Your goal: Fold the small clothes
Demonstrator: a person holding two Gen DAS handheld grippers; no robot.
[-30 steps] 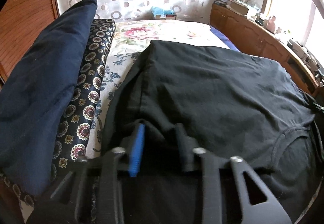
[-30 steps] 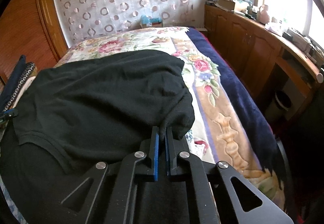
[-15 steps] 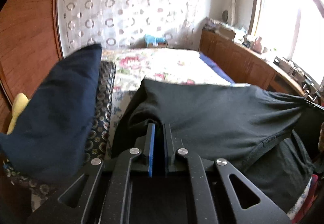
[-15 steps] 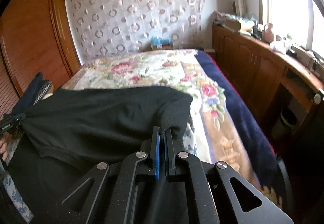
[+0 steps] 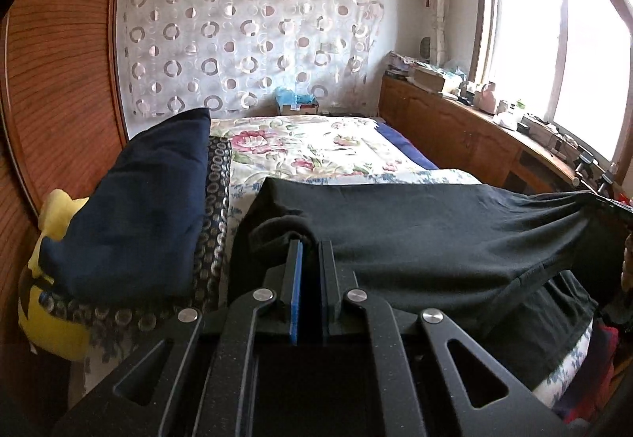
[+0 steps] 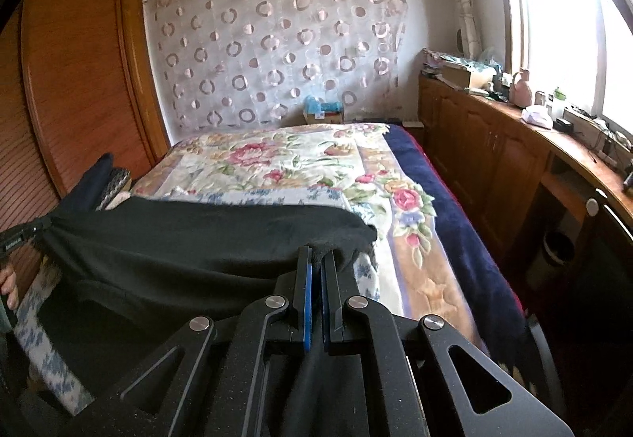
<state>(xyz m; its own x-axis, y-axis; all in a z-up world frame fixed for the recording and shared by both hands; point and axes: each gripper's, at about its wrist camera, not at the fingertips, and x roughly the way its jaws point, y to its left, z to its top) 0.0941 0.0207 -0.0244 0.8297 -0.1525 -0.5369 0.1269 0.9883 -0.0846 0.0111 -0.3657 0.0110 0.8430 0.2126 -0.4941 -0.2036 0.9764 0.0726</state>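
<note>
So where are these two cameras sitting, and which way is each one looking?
Left wrist view: rides on the left claw, looking along its fingers across the bed to the patterned curtain; the claw is shut on the black garment.
Right wrist view: rides on the right claw, facing the same way, also shut on the garment; fingers of a hand show at far left.
Shared: garment, bed, curtain, window-side cabinets.

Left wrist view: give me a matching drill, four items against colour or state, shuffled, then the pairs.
Items:
1. black garment
2. folded cloth
3. bedspread
4. soft toy

Descriptions:
A. yellow
B. floral print
C. pinched in the left hand-held gripper
D. navy blue

Pairs: 1-C, 2-D, 3-B, 4-A
</note>
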